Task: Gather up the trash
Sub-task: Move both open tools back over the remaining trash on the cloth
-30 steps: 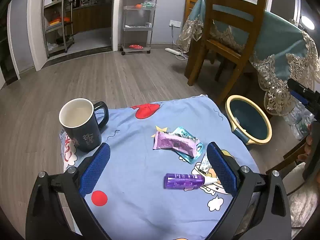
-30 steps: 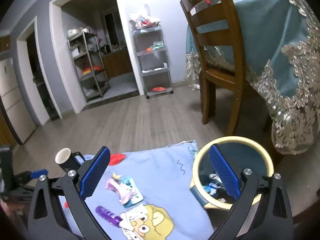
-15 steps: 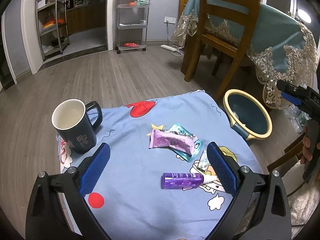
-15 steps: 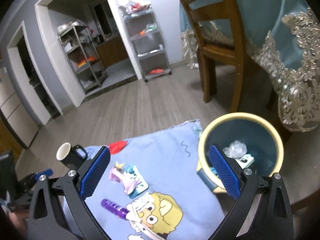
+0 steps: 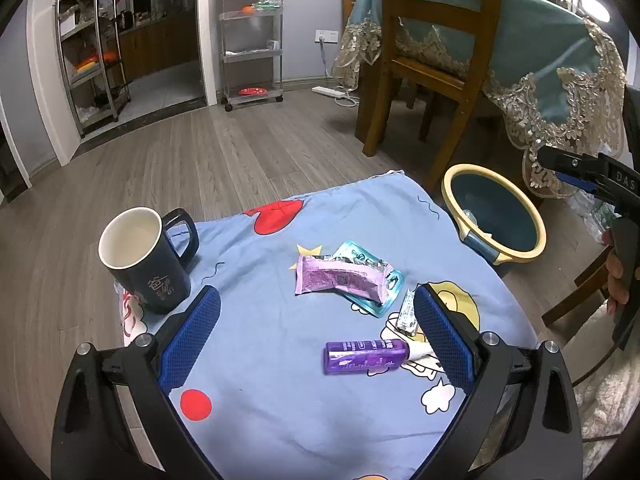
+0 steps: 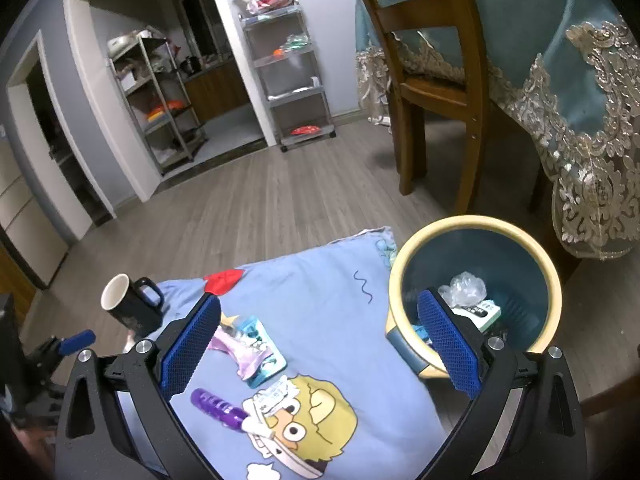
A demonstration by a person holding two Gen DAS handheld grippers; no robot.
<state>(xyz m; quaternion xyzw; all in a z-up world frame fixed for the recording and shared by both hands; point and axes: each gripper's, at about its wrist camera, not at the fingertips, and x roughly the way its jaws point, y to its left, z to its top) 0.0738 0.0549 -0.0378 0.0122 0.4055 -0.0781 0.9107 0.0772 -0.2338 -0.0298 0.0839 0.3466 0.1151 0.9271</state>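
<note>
On the blue cartoon cloth (image 5: 280, 420) lie a purple wrapper (image 5: 340, 280) over a teal wrapper (image 5: 360, 258), a small white packet (image 5: 408, 314) and a purple tube (image 5: 366, 356). My left gripper (image 5: 316, 340) hovers open above the cloth, with the tube between its fingers' line of sight. The right gripper (image 6: 320, 344) is open and empty, high over the cloth's right edge; its right pad overlaps the bin. The yellow-rimmed blue bin (image 6: 480, 224) holds crumpled plastic (image 6: 464, 288) and a small box (image 6: 482, 314). The same wrappers (image 6: 248, 350) and tube (image 6: 216, 404) show in the right wrist view.
A dark mug (image 5: 140, 256) stands at the cloth's left edge. A wooden chair (image 5: 436, 60) and a table with a teal lace cloth (image 5: 560, 80) rise behind the bin (image 5: 494, 212). Metal shelves (image 5: 252, 32) line the far wall, with wood floor between.
Both grippers have risen and pulled back a little. The right wrist view now looks down into the bin, showing the plastic and box inside. Nothing on the cloth has moved.
</note>
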